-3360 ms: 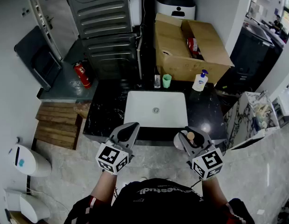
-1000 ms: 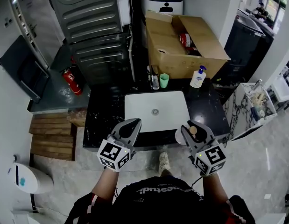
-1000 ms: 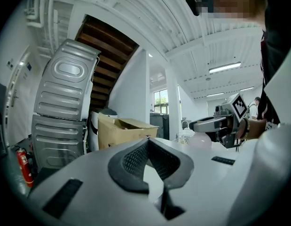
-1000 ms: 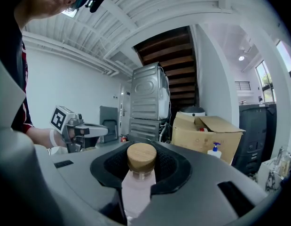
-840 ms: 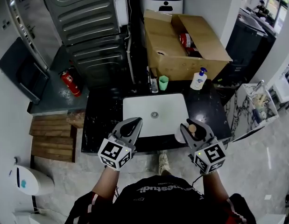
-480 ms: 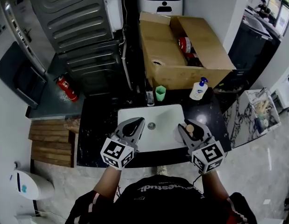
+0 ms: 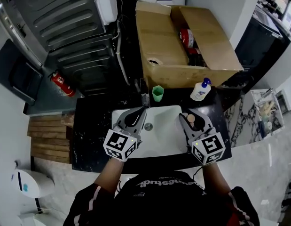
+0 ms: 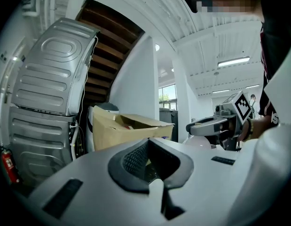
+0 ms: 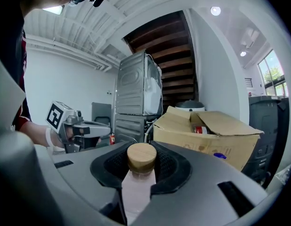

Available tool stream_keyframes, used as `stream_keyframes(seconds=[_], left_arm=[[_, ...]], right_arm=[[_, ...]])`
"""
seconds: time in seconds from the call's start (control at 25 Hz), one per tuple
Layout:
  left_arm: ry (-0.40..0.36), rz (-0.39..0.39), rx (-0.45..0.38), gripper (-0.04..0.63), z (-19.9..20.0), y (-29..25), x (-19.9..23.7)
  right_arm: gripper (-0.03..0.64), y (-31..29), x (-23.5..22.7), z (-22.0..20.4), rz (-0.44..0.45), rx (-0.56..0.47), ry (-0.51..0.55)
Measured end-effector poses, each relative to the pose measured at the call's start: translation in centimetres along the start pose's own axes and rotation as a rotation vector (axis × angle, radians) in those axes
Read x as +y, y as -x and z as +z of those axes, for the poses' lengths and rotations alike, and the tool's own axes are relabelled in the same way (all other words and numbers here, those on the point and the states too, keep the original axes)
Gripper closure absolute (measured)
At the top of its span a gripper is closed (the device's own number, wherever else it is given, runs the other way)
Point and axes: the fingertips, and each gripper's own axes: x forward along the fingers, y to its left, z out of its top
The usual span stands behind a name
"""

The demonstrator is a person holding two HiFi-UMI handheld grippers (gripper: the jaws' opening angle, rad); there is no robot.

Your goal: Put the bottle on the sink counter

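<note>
My right gripper (image 7: 191, 120) is shut on a pale pink bottle (image 9: 137, 188) with a round wooden cap (image 9: 141, 157). In the head view the cap (image 7: 191, 119) shows between the jaws, above the right edge of the white sink basin (image 7: 157, 145). The black marble sink counter (image 7: 93, 131) surrounds the basin. My left gripper (image 7: 134, 117) hangs over the basin's left part with its jaws together and nothing between them; in the left gripper view (image 8: 152, 173) the pads meet.
At the counter's back stand a faucet (image 7: 145, 99), a green cup (image 7: 157, 92) and a white pump bottle (image 7: 200, 89). Behind them is an open cardboard box (image 7: 183, 46). A stacked washer and dryer (image 7: 70, 32) and a red fire extinguisher (image 7: 59, 83) are at the left.
The person has stepped closer to the counter. Both grippers now hang over the sink basin instead of in front of its edge. The bottle stays gripped.
</note>
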Motion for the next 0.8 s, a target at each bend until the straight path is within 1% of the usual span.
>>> stream_keyframes(seconds=[0.2, 0.4, 0.64, 0.8], left_arm=[[-0.002, 0.024, 0.010, 0.581, -2.0, -3.7, 0.8], [-0.009, 0.063, 0.022, 0.581, -4.5, -6.7, 1.4], [0.005, 0.131, 0.029, 0.581, -7.0, -9.0, 2.8], [-0.013, 0.156, 0.035, 0.581, -8.0, -9.8, 2.8]], right_arm=[[0.479, -2.6, -3.4, -1.8, -0.022, 0.015, -0.005], [0.479, -5.8, -6.3, -4.2, -0.039, 0.037, 0.016], [0.479, -9.9, -9.3, -7.5, -0.054, 0.031, 0.008], [0.479, -12.8, -11.0, -10.0, -0.066, 0.039, -0.001]])
